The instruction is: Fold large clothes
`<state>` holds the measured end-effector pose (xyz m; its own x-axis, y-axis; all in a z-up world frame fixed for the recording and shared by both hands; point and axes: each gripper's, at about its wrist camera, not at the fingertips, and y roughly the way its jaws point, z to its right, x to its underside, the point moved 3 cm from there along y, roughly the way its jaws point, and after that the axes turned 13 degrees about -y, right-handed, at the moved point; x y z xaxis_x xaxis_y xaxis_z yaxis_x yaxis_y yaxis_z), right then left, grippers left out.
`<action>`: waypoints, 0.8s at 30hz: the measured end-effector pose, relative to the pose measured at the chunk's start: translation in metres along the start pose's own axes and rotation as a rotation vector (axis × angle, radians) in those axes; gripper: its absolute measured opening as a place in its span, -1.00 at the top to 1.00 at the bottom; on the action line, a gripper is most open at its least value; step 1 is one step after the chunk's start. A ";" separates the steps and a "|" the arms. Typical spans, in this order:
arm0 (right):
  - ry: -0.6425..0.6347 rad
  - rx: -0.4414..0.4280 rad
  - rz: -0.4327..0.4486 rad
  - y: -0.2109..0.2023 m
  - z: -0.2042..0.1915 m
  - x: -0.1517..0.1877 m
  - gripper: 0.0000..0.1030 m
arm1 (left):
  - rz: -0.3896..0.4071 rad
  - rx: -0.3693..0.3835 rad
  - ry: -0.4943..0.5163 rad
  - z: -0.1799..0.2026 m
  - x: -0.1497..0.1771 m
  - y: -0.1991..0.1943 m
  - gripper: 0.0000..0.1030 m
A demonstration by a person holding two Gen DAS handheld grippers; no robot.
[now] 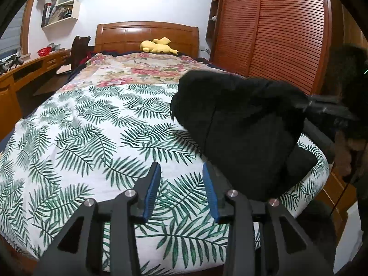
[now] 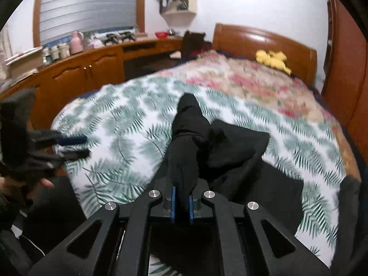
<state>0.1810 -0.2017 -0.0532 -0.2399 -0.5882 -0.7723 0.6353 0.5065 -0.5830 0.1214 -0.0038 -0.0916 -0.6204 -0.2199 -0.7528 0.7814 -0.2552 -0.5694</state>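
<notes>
**Right gripper clamps the black garment; left gripper stands empty**

Two grippers are at work. The right gripper [image 2: 182, 203], black with blue pads, has its jaws drawn almost together on a bunched fold of the single black fabric garment [image 2: 230, 151]; cloth fills the narrow slot between the pads and rises from it in a peak. From there the garment trails down and to the right, its lower part lying on the bed near the foot-end edge, on the wardrobe side.

The left gripper [image 1: 181, 188], of the same make, has its jaws partly apart with nothing between them; only the leaf-print sheet [image 1: 92, 138] shows through the gap. Its right finger stands just beside the hanging black garment [image 1: 241, 133]; whether the two touch cannot be told. In the right wrist view this left gripper [image 2: 76, 147] appears blurred at the left edge, over the side of the bed, well apart from the cloth.

One bed carries two covers: the white sheet with green palm leaves nearest, and a floral quilt [image 1: 147, 69] beyond it. One yellow plush toy [image 1: 158, 46] lies against the one wooden headboard [image 1: 147, 34]. A louvred wooden wardrobe [image 1: 271, 34] stands to the right.
</notes>
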 end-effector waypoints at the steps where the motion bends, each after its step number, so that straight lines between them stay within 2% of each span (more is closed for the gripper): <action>1: -0.007 0.012 0.013 -0.006 -0.001 -0.004 0.92 | -0.004 0.003 0.001 0.002 0.001 0.001 0.28; 5: 0.008 0.056 0.063 -0.043 0.009 -0.008 0.93 | -0.011 0.020 0.016 0.012 0.002 0.006 0.25; 9: 0.054 0.132 0.052 -0.071 0.028 0.018 0.93 | -0.014 0.050 0.049 0.031 0.001 0.013 0.23; 14: 0.172 0.219 -0.049 -0.085 0.060 0.082 0.93 | -0.026 0.090 0.085 0.057 0.000 0.022 0.20; 18: 0.258 0.226 -0.189 -0.062 0.079 0.138 0.92 | -0.040 0.108 0.112 0.072 0.002 0.029 0.17; 21: 0.300 0.215 -0.211 -0.058 0.085 0.159 0.90 | -0.046 0.111 0.126 0.078 0.002 0.031 0.15; 24: 0.305 0.257 -0.212 -0.064 0.086 0.159 0.59 | -0.048 0.108 0.134 0.082 0.003 0.034 0.14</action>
<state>0.1652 -0.3817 -0.1168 -0.5655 -0.4296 -0.7040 0.7012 0.1990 -0.6846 0.1406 -0.0901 -0.0857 -0.6370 -0.0795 -0.7667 0.7346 -0.3640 -0.5726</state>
